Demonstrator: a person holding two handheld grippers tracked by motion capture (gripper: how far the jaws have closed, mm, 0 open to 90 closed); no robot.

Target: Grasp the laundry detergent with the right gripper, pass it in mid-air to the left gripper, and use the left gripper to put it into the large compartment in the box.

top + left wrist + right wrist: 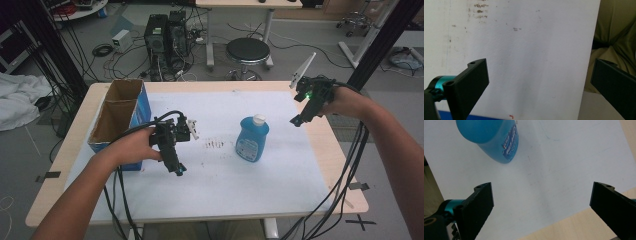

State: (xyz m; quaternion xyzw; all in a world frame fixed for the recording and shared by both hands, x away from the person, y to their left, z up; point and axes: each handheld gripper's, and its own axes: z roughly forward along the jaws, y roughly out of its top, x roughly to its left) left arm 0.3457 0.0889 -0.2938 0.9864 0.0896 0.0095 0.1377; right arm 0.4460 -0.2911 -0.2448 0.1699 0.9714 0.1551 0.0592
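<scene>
A blue bottle with a white cap stands upright on the white sheet that covers the table, a little right of the middle. In the high view the left gripper is at about 8 o'clock from the bottle, well apart from it, and it hangs above the sheet with its tip pointing down. Its jaws are wide apart with nothing between them; the left gripper view shows bare sheet there, with small brown marks at 11 o'clock.

The right gripper is at about 2 o'clock from the bottle, near the right edge of the sheet, raised above the table. Its jaws are also spread wide and hold nothing. In the right gripper view the bottle is at 11 o'clock, beyond the jaws and not touching them.

An open box, blue outside, stands at 9 o'clock from the bottle, just behind the left hand.
</scene>
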